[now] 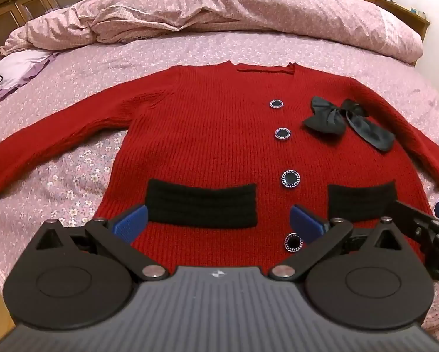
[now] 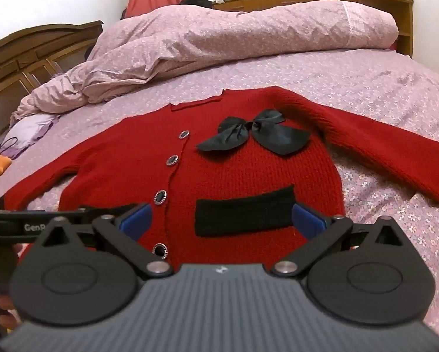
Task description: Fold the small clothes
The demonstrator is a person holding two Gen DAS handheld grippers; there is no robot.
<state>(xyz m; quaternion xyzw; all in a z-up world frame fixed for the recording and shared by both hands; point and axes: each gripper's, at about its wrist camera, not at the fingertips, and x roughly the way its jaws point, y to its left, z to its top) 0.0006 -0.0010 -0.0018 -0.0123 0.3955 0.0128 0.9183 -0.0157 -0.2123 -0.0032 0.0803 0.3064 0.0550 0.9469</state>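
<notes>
left wrist view: a red cardigan (image 1: pixel 207 135) is laid flat, front up, on the bed (image 1: pixel 190 52), just ahead of and below the left tool (image 1: pixel 218 218), whose blue pads are spread wide apart with nothing between them. its hem and a black pocket (image 1: pixel 201 204) are seen between the pads. in the right wrist view the right tool (image 2: pixel 222 218) is likewise fully spread and empty, above the other pocket (image 2: pixel 245 211). the sleeves are stretched out to either side. folding appears not yet begun. a sleeve cuff is probably best pinched first and carried across the chest, with the black bow (image 2: pixel 251 135) and the buttons (image 1: pixel 290 178) kept clear of the pads.
</notes>
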